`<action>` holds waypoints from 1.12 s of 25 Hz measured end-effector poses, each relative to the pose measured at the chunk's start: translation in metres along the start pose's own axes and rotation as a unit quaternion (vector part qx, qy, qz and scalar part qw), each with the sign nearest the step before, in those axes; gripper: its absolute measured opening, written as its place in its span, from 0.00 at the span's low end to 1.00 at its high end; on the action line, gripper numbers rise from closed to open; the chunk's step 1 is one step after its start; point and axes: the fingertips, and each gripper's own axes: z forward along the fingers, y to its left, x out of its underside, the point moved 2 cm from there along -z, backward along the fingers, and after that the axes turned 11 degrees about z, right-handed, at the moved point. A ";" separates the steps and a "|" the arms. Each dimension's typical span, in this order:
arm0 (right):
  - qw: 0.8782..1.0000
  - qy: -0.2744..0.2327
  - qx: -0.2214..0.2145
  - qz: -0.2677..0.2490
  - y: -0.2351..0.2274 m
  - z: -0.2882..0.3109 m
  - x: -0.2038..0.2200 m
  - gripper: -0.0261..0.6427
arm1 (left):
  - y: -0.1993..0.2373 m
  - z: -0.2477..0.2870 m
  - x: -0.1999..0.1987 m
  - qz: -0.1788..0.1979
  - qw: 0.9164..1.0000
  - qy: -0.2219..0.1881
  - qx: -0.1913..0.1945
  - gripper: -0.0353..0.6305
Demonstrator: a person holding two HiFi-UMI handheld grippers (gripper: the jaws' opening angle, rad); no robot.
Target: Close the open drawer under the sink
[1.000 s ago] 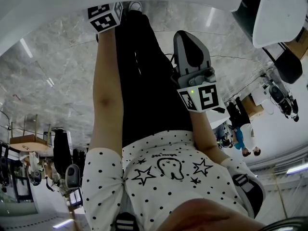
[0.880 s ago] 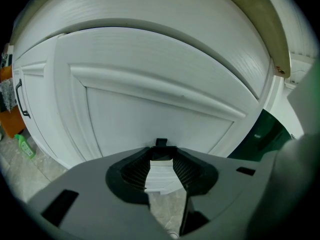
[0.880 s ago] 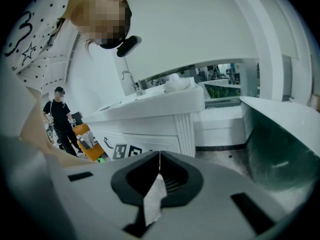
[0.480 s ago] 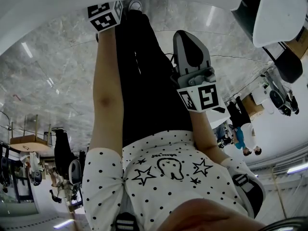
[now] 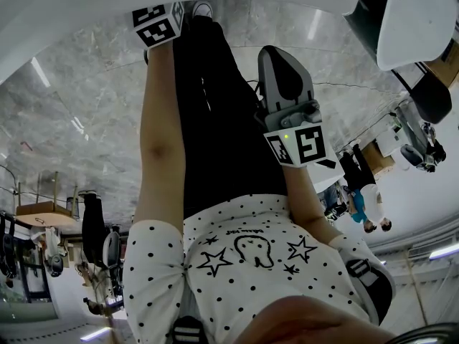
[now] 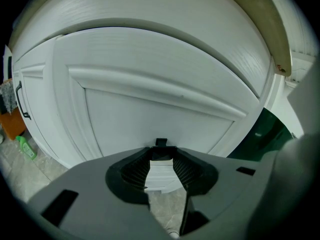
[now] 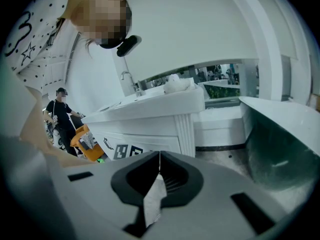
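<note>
1. We see the drawer point(image 6: 160, 109) filling the left gripper view. Its white front faces us, with the long axis running side to side and dipping toward the right. A dark green hollow point(image 6: 265, 134) shows past its right edge.
2. That front is smooth painted board with a faint grain, and a raised moulded frame runs round a flat panel.
3. The sink cabinet point(image 7: 150, 119) is white, with a fluted corner post and a flat top. It stands well beyond the right gripper point(image 7: 159, 156).
4. The left gripper point(image 6: 161, 156) sits close before the drawer front. Its ribbed dark jaws are slightly parted and hold nothing, and the panel shows through the gap. We cannot tell whether they touch it.
5. The right gripper's jaws are pressed together at the tips, with nothing between them.
6. A curved tap point(image 7: 129, 80) rises from the cabinet top.
7. A black handle point(image 7: 107, 144) and square markers point(image 7: 122, 151) sit on the cabinet's face.
8. A small green bottle point(image 6: 25, 146) lies on the marbled floor point(image 6: 35, 166), left of the drawer.
</note>
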 end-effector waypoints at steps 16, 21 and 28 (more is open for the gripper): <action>1.000 -0.004 -0.010 -0.003 0.005 -0.009 -0.011 0.06 | -0.012 -0.023 -0.005 0.005 1.000 -0.005 -0.007 0.26; 1.000 -0.005 -0.013 -0.007 0.012 -0.012 -0.008 0.06 | -0.012 -0.041 -0.011 0.007 1.000 -0.024 -0.006 0.26; 1.000 -0.006 -0.018 -0.011 0.019 -0.012 -0.007 0.06 | -0.009 -0.058 -0.026 0.006 0.998 -0.056 -0.015 0.22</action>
